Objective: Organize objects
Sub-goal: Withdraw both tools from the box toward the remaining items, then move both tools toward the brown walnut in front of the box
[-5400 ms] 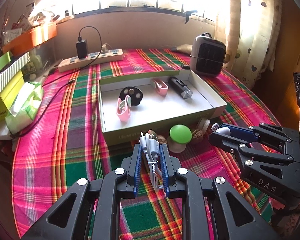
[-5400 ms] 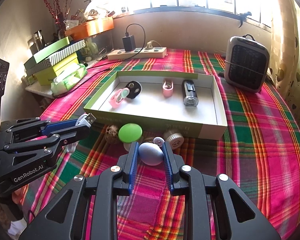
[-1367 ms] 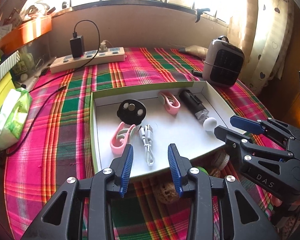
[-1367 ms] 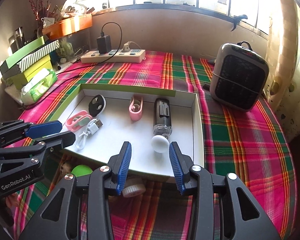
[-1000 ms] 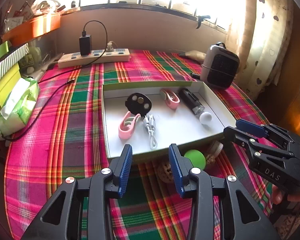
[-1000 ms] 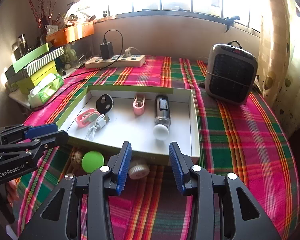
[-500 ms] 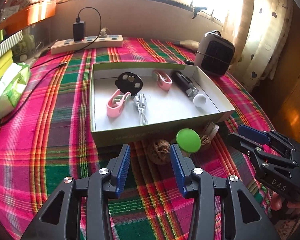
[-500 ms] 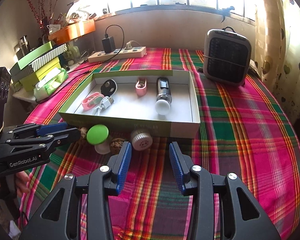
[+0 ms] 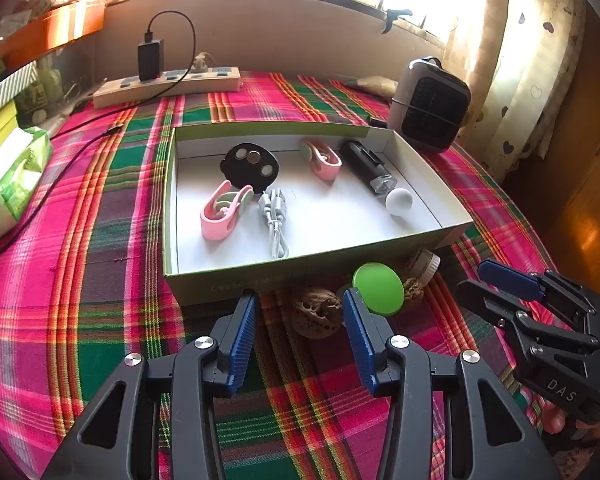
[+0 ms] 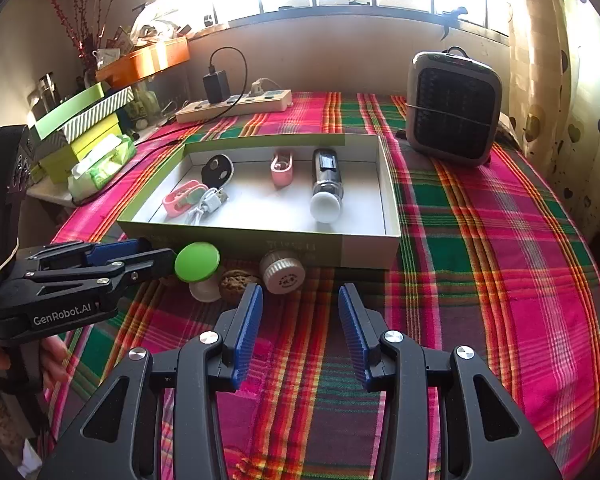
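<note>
Left gripper (image 9: 298, 320): being held wide apart, empty, a walnut (image 9: 317, 312) lying between its fingertips.
Right gripper (image 10: 300, 320): being held wide apart, empty, above the plaid tabletop (image 10: 500, 260).
Box (image 9: 300, 272): being kept mid-tabletop; white cable (image 9: 274, 216), pink clips, white ball (image 9: 398, 201) lying inside.
Green mushroom toy (image 9: 378, 289): being left just beside the box's near wall, alongside a ribbed cap (image 10: 282, 272).

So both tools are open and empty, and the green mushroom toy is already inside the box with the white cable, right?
Not quite. The green mushroom toy sits on the tablecloth outside the box, against its front wall, as the left wrist view shows. The white cable is inside, and both tools are open and empty.
</note>
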The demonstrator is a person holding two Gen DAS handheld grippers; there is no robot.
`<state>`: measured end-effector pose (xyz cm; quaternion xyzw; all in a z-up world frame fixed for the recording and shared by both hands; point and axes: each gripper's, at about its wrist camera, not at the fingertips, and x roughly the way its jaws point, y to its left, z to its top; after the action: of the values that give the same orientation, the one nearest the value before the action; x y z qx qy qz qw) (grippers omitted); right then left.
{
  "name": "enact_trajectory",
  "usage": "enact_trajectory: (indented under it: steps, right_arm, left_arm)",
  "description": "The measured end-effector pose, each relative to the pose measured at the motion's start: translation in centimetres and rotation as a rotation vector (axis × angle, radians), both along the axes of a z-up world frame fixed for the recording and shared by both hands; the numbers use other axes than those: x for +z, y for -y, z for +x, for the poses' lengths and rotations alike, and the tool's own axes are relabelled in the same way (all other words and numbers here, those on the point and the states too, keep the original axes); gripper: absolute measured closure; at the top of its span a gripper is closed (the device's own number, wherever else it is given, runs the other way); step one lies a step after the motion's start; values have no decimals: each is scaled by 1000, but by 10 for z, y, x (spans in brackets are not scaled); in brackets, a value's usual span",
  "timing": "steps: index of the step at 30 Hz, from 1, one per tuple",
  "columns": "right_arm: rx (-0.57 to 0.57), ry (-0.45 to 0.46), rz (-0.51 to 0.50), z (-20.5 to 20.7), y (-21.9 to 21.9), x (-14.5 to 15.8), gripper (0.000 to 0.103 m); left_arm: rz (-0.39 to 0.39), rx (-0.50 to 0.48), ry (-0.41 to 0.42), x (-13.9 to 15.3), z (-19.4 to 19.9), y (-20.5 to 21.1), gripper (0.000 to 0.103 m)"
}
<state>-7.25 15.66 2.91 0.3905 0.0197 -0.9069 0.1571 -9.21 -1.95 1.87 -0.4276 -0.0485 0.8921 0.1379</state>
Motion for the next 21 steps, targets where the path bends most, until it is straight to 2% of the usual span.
enact_trajectory:
  steps: [8,12,13,16,21]
  right_arm:
    - [8,10,5,-2,3,-2,62]
    - [16,20,8,-3,7,-4,62]
    - [18,23,7,-3,8,-5,62]
    - [31,23,4,-2,12,-5,62]
    - [54,39,-9,-3,19,-8,62]
  left_arm:
    - [-22,3,26,-10,-5,-1,61]
    - [-10,10,25,-10,-6,3,61]
    - [-17,15,22,-10,-6,4,62]
    - [-29,30,17,-10,-6,6,73]
    - [-27,39,10,-10,-4,13,73]
